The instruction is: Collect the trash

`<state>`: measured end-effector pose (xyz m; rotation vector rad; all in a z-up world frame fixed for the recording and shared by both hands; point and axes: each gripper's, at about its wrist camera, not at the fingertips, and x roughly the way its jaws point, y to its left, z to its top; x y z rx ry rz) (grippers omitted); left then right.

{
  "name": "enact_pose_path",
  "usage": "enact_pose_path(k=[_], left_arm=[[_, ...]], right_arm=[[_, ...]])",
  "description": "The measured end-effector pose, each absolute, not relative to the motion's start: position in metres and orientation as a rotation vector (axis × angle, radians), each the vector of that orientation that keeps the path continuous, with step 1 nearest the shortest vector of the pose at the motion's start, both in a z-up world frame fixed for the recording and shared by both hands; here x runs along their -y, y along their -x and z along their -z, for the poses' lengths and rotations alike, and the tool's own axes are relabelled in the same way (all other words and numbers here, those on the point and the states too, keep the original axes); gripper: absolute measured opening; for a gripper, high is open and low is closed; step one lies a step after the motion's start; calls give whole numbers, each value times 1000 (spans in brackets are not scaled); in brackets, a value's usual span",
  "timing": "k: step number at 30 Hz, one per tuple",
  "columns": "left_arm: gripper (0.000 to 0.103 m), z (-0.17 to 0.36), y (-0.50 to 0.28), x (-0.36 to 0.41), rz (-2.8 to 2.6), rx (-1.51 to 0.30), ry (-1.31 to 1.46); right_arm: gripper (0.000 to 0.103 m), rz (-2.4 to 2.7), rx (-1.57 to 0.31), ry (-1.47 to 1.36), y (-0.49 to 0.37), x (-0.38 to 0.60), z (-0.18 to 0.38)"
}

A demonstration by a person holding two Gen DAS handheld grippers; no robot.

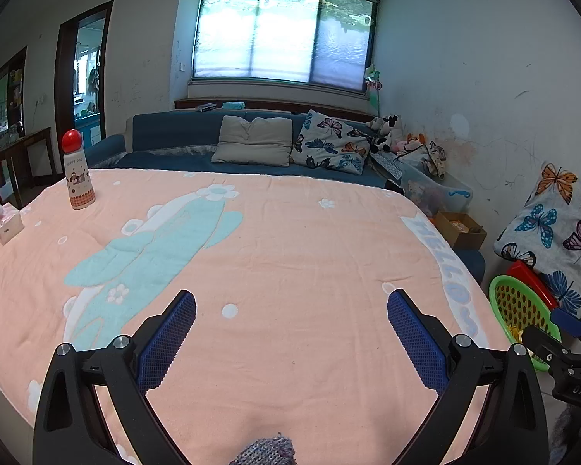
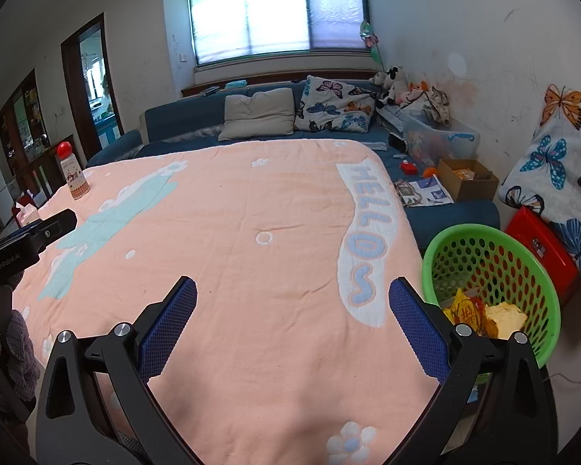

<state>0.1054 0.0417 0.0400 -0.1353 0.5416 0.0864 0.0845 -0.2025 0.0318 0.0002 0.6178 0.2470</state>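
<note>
Right wrist view: my right gripper (image 2: 292, 298) and left gripper (image 1: 290, 310) both gape over the desk (image 2: 251, 271); trash (image 2: 484, 316) sits in the green basket (image 2: 550, 310), lower right.

Ahead of you the blanket (image 2: 251, 271) covers the bench; the basket (image 2: 495, 240) sits off its right edge, wrappers (image 2: 480, 316) inside, bottle (image 1: 77, 172) far left.

You face a peach blanket (image 1: 290, 232) carrying a red-capped bottle (image 1: 77, 170) and tissue box (image 1: 6, 224) at its far left, with a blue sofa (image 1: 174, 128), beige cushion (image 1: 255, 141) and butterfly pillow (image 1: 329, 147) beyond.
</note>
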Motion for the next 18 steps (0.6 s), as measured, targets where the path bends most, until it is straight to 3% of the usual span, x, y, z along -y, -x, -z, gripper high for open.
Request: enact_pose_path(k=[18], left_arm=[[96,-32,-104,-47,-91,-544,137]], right_arm=[[99,-249,-621,-3,-85,203,-31]])
